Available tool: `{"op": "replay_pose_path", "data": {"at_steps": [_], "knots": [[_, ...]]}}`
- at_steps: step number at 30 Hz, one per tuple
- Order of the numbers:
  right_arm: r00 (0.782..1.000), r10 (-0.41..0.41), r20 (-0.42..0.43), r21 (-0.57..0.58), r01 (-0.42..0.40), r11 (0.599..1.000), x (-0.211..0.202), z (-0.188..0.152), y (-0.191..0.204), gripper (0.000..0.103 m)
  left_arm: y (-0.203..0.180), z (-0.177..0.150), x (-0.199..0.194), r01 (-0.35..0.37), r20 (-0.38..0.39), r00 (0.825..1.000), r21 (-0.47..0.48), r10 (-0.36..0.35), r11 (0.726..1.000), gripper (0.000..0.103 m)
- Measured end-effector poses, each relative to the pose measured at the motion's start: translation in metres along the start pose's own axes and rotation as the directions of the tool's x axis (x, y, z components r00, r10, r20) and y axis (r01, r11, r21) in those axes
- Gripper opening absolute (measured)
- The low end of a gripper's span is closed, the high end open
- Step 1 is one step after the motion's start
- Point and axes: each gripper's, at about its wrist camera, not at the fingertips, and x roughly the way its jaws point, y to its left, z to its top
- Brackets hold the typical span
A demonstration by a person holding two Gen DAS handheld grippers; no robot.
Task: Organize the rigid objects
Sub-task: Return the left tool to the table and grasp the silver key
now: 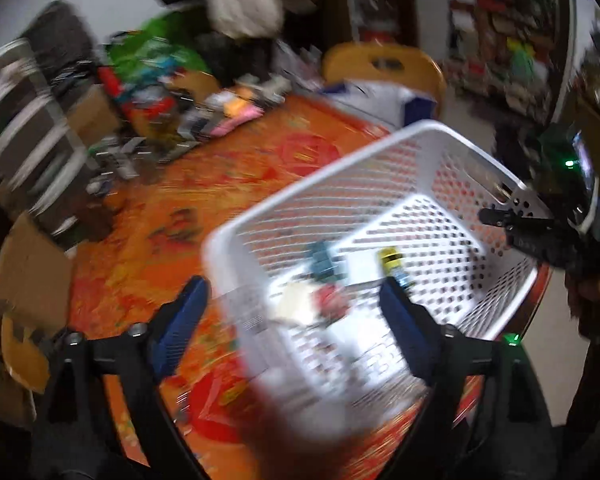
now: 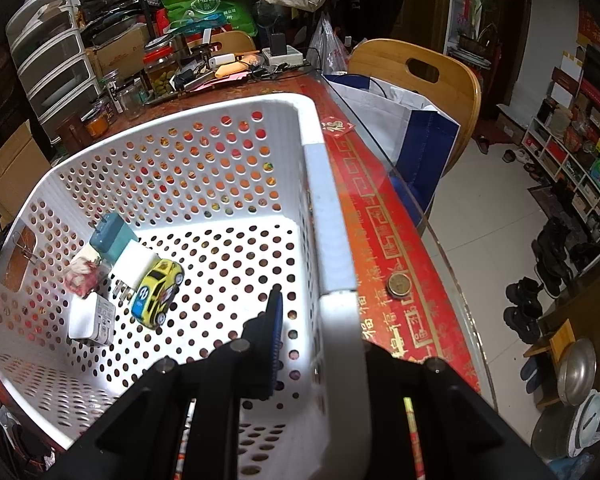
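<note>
A white perforated basket [image 2: 332,208] stands on the red-orange table [image 2: 384,216]. It holds a yellow toy car [image 2: 157,293], a teal charger [image 2: 110,236], two white plug adapters [image 2: 134,262], and a red-white crumpled item [image 2: 82,276]. My right gripper [image 2: 320,344] is shut on the basket's near rim, one finger [image 2: 274,340] inside the wall, the other hidden outside. My left gripper [image 1: 296,320] is open, its jaws wide on either side of the basket's near corner [image 1: 236,248]. The left wrist view is blurred.
A round coin-like disc [image 2: 398,284] lies on the table beside the basket. Jars, boxes and cables [image 2: 160,76] crowd the far table edge. A wooden chair [image 2: 424,76] with a white-blue bag [image 2: 404,120] stands at the right. Drawers [image 2: 48,60] stand at the left.
</note>
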Motion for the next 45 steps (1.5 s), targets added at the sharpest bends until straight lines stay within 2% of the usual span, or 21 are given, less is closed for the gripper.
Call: {"op": "replay_pose_path", "data": {"at_steps": [1, 3, 5, 9, 12, 15, 18, 22, 23, 27, 30, 34, 37, 45], "knots": [[1.000, 0.000, -0.001, 0.000, 0.000, 1.000, 0.000, 0.000, 0.000, 0.016, 0.017, -0.013, -0.011, -0.027, 0.019, 0.999, -0.021, 0.027, 0.999, 0.103], [1.000, 0.000, -0.001, -0.001, 0.000, 1.000, 0.000, -0.001, 0.000, 0.016, 0.052, -0.044, -0.022, -0.089, 0.019, 0.996, -0.073, 0.090, 0.993, 0.103], [1.000, 0.000, 0.001, 0.000, 0.000, 1.000, 0.000, -0.001, 0.000, 0.016, 0.087, -0.077, -0.013, -0.125, -0.044, 0.992, -0.157, 0.120, 0.980, 0.103], [1.000, 0.000, 0.004, -0.001, 0.000, 1.000, 0.000, 0.000, 0.000, 0.016, 0.138, -0.138, 0.028, -0.120, -0.162, 0.984, -0.315, 0.071, 0.942, 0.103], [1.000, -0.002, 0.000, -0.002, 0.002, 1.000, 0.000, 0.000, 0.000, 0.016, 0.153, -0.172, 0.056, -0.132, -0.217, 0.975, -0.373, 0.052, 0.918, 0.103], [1.000, -0.004, -0.005, -0.003, 0.004, 1.000, 0.000, 0.000, 0.000, 0.016, 0.159, -0.195, 0.075, -0.105, -0.240, 0.971, -0.439, -0.004, 0.892, 0.101], [1.000, -0.008, -0.005, 0.001, 0.008, 1.000, 0.000, 0.000, 0.000, 0.016, 0.162, -0.204, 0.086, -0.081, -0.254, 0.966, -0.480, -0.051, 0.873, 0.095], [1.000, -0.010, -0.006, 0.003, 0.010, 1.000, 0.000, 0.000, 0.000, 0.016, 0.167, -0.208, 0.098, -0.064, -0.280, 0.955, -0.509, -0.095, 0.859, 0.072], [1.000, -0.011, -0.007, 0.003, 0.011, 1.000, 0.000, 0.000, 0.000, 0.016, 0.169, -0.208, 0.098, -0.075, -0.276, 0.958, -0.508, -0.079, 0.858, 0.067], [1.000, -0.011, -0.007, 0.002, 0.011, 1.000, 0.000, 0.000, -0.001, 0.016, 0.173, -0.205, 0.100, -0.059, -0.270, 0.958, -0.527, -0.101, 0.848, 0.057], [1.000, -0.012, -0.008, 0.002, 0.012, 1.000, 0.001, 0.000, 0.000, 0.016, 0.171, -0.202, 0.100, -0.057, -0.268, 0.958, -0.527, -0.102, 0.848, 0.045], [1.000, -0.011, -0.007, 0.003, 0.011, 1.000, 0.001, 0.000, 0.000, 0.016, 0.166, -0.199, 0.098, -0.067, -0.278, 0.956, -0.514, -0.092, 0.855, 0.020], [1.000, -0.010, -0.007, 0.002, 0.010, 1.000, 0.001, 0.000, 0.000, 0.016, 0.166, -0.201, 0.097, -0.038, -0.262, 0.956, -0.551, -0.130, 0.833, 0.005], [1.000, -0.011, -0.007, 0.002, 0.011, 1.000, 0.001, 0.000, 0.000, 0.016, 0.169, -0.203, 0.089, -0.033, -0.224, 0.967, -0.580, -0.120, 0.814, 0.003]]}}
